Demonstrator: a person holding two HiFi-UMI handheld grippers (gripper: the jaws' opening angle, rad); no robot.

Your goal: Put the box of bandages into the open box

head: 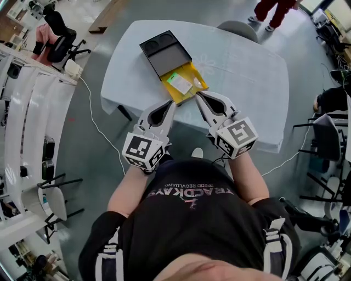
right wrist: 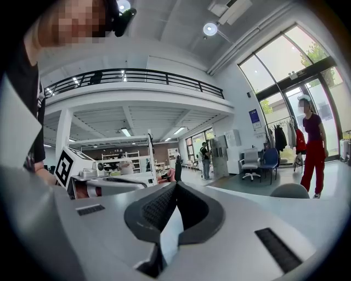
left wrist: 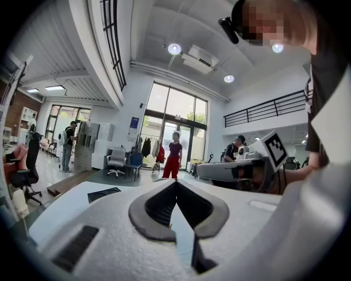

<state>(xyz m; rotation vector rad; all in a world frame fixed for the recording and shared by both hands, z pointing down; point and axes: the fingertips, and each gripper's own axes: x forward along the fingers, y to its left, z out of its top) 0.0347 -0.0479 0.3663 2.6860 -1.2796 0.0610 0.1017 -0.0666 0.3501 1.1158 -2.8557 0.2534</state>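
Observation:
A small white-and-green box of bandages (head: 180, 83) lies on the yellow part (head: 192, 74) of an open box, whose black part (head: 164, 52) with two round recesses stretches toward the table's far side. My left gripper (head: 173, 102) is shut and empty, its tip just short of the yellow part's near corner. My right gripper (head: 198, 94) is also shut and empty, close to the right of that corner. In the left gripper view the jaws (left wrist: 175, 182) meet with nothing between them. The right gripper view shows the same for its jaws (right wrist: 175, 185).
The white table (head: 247, 82) carries only the box. A grey chair (head: 238, 28) stands at its far side, and a person in red trousers (head: 274, 13) is beyond it. A white cable (head: 96, 123) runs over the floor at the left.

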